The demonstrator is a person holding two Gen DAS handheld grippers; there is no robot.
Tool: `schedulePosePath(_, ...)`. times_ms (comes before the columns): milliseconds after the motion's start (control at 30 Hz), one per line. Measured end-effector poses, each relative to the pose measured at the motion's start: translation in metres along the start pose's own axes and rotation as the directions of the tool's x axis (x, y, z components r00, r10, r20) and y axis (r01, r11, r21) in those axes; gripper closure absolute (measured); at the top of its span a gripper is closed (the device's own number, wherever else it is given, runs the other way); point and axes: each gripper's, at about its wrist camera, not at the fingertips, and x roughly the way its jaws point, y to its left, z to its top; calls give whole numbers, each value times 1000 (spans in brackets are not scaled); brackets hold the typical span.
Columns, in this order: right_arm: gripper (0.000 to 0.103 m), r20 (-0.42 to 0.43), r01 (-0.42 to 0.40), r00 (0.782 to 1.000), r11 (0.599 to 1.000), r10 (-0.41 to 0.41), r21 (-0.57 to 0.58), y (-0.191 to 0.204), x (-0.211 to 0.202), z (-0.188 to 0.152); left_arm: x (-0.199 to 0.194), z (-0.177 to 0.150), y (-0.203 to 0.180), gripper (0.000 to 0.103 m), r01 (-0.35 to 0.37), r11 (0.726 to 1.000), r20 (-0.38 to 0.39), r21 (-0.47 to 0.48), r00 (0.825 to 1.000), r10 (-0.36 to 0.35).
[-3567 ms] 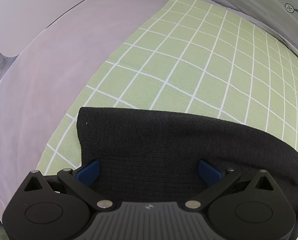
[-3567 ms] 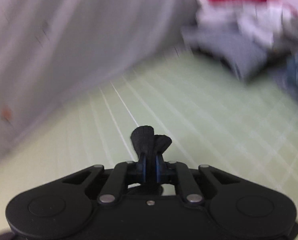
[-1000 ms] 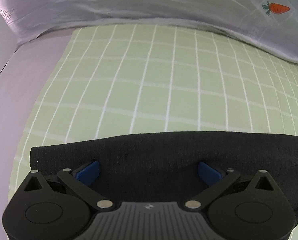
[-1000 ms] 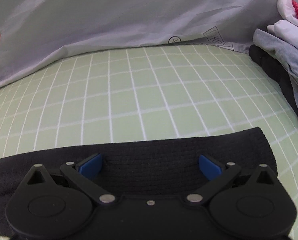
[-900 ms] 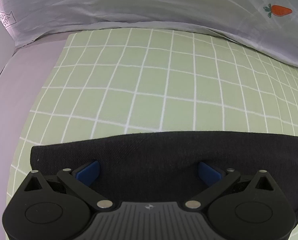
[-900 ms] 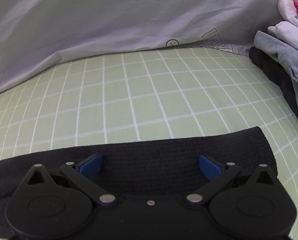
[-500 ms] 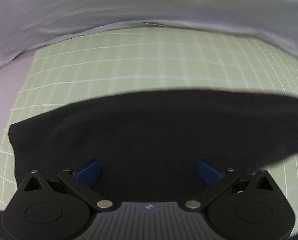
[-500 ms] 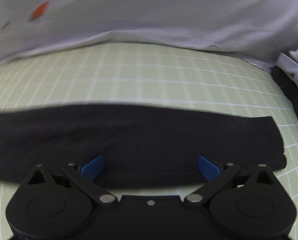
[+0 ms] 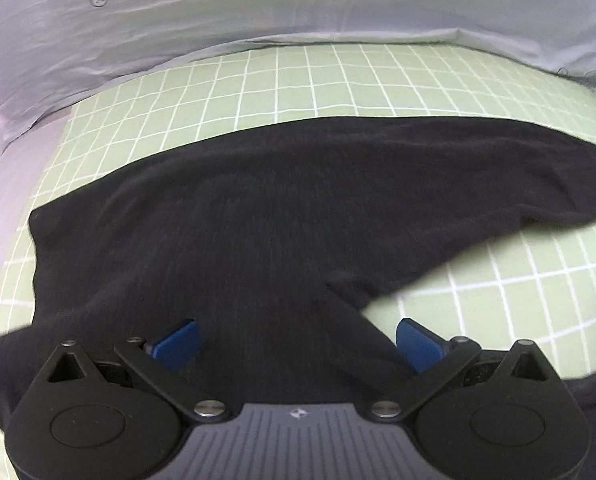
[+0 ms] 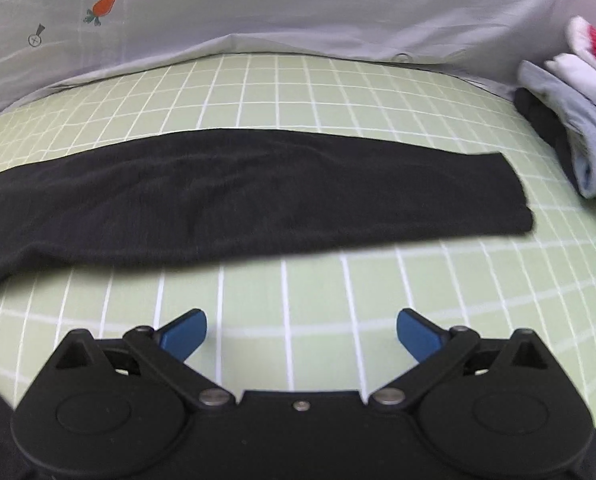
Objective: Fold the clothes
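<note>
Both claws pulled back off black garment (image 10: 258, 196), grid sheet (image 10: 318, 288) bare betw.

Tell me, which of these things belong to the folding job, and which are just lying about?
Part of the job:
black garment
left gripper, jaws open
right gripper, jaws open

Just lying about:
pile of clothes
carrot-print sheet
green checked cover

Soft, even, bright light fills both views, with no glare. Fisheye bending curves the white grid of the green checked sheet (image 9: 338, 80) toward dark corners. The black knit garment (image 9: 278, 208) shows blurred near edges, and only faint shadow lies under it (image 10: 258, 200).
</note>
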Motion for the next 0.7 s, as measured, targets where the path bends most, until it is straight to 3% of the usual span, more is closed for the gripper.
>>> schedulePosePath(167,0,23,-42,999,997,41,68,-7,-37,-38,-22,-25,-7,0,27,999,11,-27,1000,-26)
schedulePosePath(367,0,29,-81,996,993,79,89,-14,-65,-88,-26,-60,-29,0,35,999,-42,-2,999,-35)
schedulePosePath(533,0,6,-110,994,993,109,52,-20,-69,-105,-27,-69,-54,0,26,998,-39,51,999,-24)
schedulePosePath(700,0,0,-116,993,993,116,-23,-15,-57,-101,-22,-57,-85,0,28,993,-21,115,999,-26)
